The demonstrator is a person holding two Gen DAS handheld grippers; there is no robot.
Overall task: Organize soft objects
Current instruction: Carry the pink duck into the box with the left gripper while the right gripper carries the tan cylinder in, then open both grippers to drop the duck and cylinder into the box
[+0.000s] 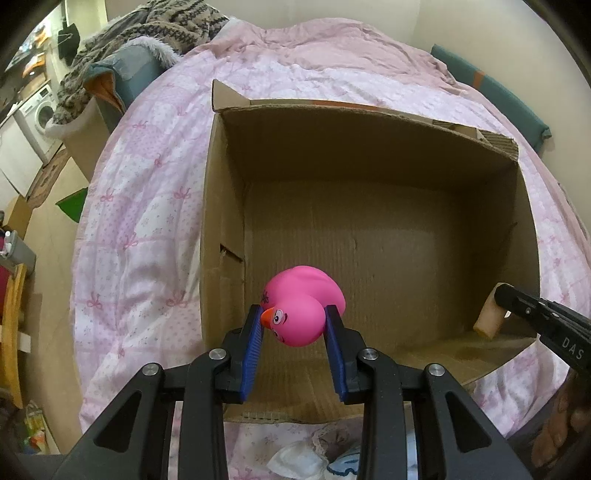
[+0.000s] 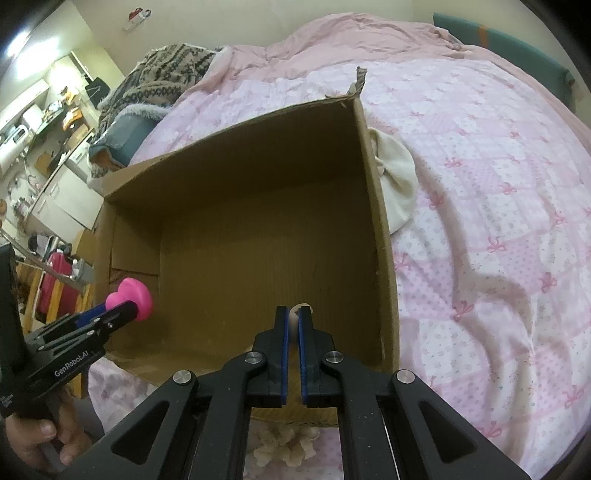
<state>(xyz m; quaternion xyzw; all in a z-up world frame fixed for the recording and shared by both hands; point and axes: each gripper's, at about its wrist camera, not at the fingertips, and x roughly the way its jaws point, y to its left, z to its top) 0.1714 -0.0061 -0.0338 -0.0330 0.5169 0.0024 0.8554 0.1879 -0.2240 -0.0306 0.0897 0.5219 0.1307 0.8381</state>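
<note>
An open cardboard box (image 1: 369, 125) stands on the bed; its far wall also shows in the right wrist view (image 2: 240, 147). My left gripper (image 1: 295, 317) is shut on a pink rubber duck (image 1: 306, 299) by its head, held above the box's near left part; the duck also shows in the right wrist view (image 2: 131, 297). My right gripper (image 2: 293, 314) is shut on a small beige soft piece (image 2: 297, 310) above the box's near right side. That piece (image 1: 489, 314) and the right gripper (image 1: 517, 299) show at the right in the left wrist view.
A pink patterned quilt (image 1: 147, 221) covers the bed. A cream cloth (image 2: 397, 177) lies against the box's right outer wall. A patterned blanket (image 1: 147, 33) is piled at the bed's far left. White and blue soft items (image 1: 314, 461) and a cream fluffy item (image 2: 284, 443) lie under the grippers.
</note>
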